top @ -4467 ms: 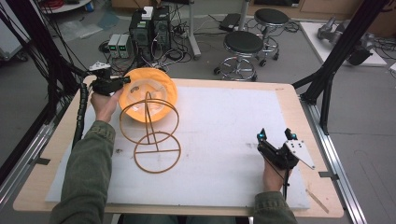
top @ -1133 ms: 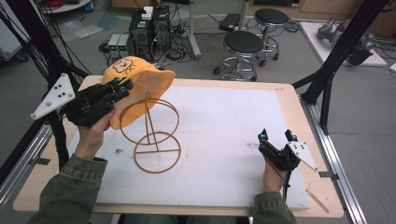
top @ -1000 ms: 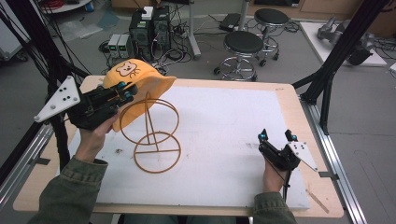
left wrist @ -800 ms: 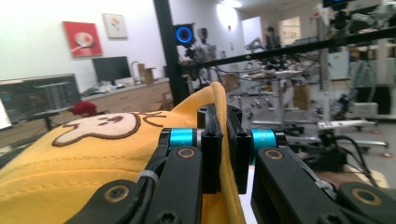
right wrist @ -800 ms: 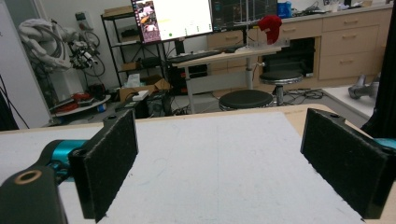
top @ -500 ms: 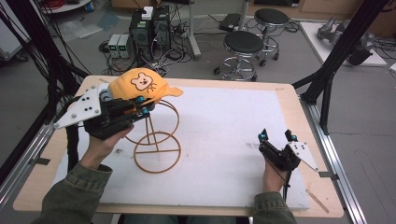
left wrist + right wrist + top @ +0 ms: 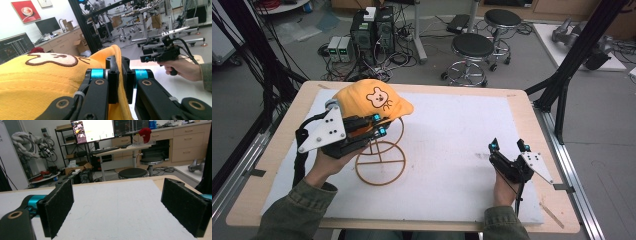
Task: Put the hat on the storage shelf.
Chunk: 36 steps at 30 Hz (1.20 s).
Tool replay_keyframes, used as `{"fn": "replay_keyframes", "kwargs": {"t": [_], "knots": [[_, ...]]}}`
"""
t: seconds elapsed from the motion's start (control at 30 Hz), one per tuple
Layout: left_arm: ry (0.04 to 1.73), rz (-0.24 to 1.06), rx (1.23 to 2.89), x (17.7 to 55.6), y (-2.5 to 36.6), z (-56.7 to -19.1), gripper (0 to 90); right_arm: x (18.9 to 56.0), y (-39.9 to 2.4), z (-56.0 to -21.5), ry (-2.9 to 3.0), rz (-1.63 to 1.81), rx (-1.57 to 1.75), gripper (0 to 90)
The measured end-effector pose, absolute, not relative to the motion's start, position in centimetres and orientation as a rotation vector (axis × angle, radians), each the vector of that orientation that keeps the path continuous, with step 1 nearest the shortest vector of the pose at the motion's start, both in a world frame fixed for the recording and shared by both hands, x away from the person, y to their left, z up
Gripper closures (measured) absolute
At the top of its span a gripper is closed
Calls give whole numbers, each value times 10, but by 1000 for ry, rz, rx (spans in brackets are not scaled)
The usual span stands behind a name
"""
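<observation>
An orange cap (image 7: 369, 100) with a bear face on its front sits crown-up over the top ring of an orange wire stand (image 7: 380, 162). My left gripper (image 7: 379, 125) is shut on the cap's edge from the left. In the left gripper view the pads pinch the fabric of the cap (image 7: 37, 80) between them at the left gripper (image 7: 120, 65). My right gripper (image 7: 508, 146) rests low over the white mat at the right, open, with nothing between its pads (image 7: 58, 205). The right gripper (image 7: 145, 55) is also seen across the table in the left gripper view.
A white mat (image 7: 452, 150) covers most of the wooden table (image 7: 532, 120). Black frame posts (image 7: 562, 85) stand at both sides. Beyond the far edge are stools (image 7: 472, 47) and computer cases (image 7: 372, 30) on the floor.
The left gripper has turned the cap from brim-up to crown-up and carried it right and down over the stand's top. The right hand has stayed still.
</observation>
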State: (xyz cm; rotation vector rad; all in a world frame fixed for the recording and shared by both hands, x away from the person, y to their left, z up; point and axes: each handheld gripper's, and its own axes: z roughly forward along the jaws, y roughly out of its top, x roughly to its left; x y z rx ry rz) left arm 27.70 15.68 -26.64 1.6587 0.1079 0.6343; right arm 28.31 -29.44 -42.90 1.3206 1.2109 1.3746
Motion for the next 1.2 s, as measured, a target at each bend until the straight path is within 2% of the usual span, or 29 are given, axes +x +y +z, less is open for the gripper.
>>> {"fn": "replay_keyframes", "kwargs": {"t": [0.27, 0.7, 1.07, 1.17, 1.2], "knots": [[116, 589, 1707, 274, 155, -268, 862, 282, -294, -429, 1205, 1379, 1333, 100], [66, 569, 1980, 265, 141, -283, 862, 282, -294, -429, 1205, 1383, 1337, 100], [72, 517, 1996, 264, 144, -291, 827, 283, -295, -429, 1203, 1382, 1335, 100], [76, 511, 1999, 263, 145, -292, 809, 283, -295, -429, 1204, 1382, 1333, 100], [78, 482, 1998, 264, 145, -292, 776, 283, -295, -429, 1204, 1381, 1333, 100]]}}
